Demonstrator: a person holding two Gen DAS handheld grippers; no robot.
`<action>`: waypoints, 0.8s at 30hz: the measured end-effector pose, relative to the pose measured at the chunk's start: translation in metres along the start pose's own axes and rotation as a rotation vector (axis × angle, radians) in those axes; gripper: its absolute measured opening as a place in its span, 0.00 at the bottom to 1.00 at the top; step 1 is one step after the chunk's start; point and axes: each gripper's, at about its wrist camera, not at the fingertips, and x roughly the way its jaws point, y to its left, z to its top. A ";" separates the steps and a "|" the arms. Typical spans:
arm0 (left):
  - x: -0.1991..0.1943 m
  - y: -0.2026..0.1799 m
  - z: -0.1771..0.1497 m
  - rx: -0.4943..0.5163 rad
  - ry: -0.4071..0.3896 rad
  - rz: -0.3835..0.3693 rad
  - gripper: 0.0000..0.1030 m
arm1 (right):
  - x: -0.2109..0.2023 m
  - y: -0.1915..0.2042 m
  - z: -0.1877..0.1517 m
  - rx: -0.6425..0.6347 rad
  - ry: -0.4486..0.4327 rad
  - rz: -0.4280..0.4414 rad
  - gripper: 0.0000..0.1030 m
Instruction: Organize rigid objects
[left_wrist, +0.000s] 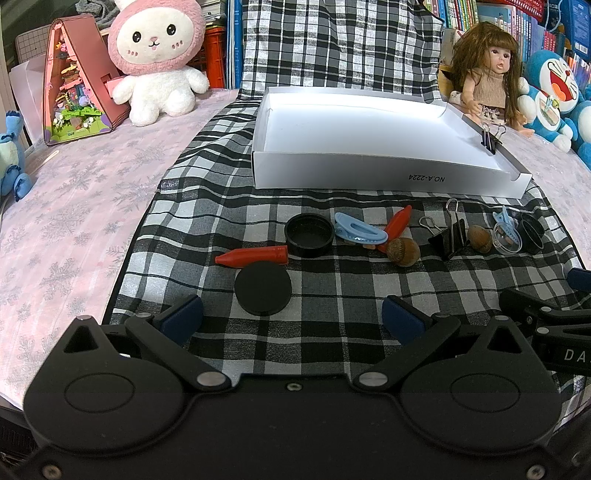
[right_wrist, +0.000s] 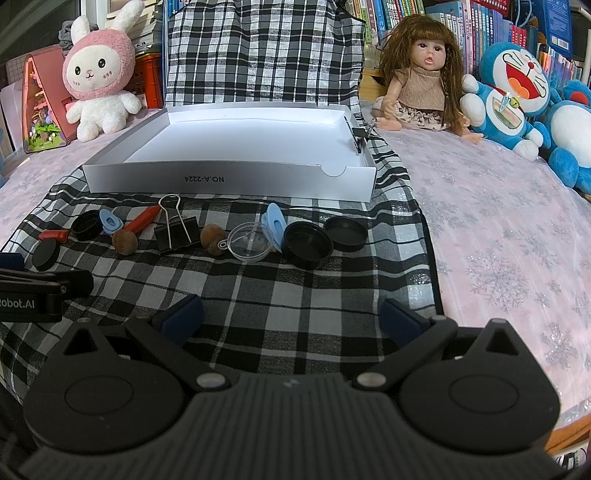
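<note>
1. Left gripper (left_wrist: 291, 317): spread wide, grasping nothing, just behind black disc (left_wrist: 263, 288).
2. Right gripper (right_wrist: 291, 317): likewise spread, unladen.
3. Small items lined up before white box (right_wrist: 229, 181) on plaid cloth (right_wrist: 295, 288).

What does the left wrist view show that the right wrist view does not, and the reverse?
Only the left wrist view shows the blue plush toy at the far left edge. Only the right wrist view shows the second black lid beyond the right end of the row. Both show the white box, the doll and both open grippers, left and right.
</note>
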 end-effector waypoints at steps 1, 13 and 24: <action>0.000 0.000 0.000 0.000 0.000 0.000 1.00 | 0.000 0.000 0.000 0.000 0.000 0.000 1.00; 0.000 0.000 0.000 0.000 0.000 0.000 1.00 | 0.000 0.000 0.000 0.000 0.000 0.000 1.00; 0.000 0.000 0.000 0.002 0.000 -0.001 1.00 | 0.000 -0.001 0.000 0.000 0.001 0.003 1.00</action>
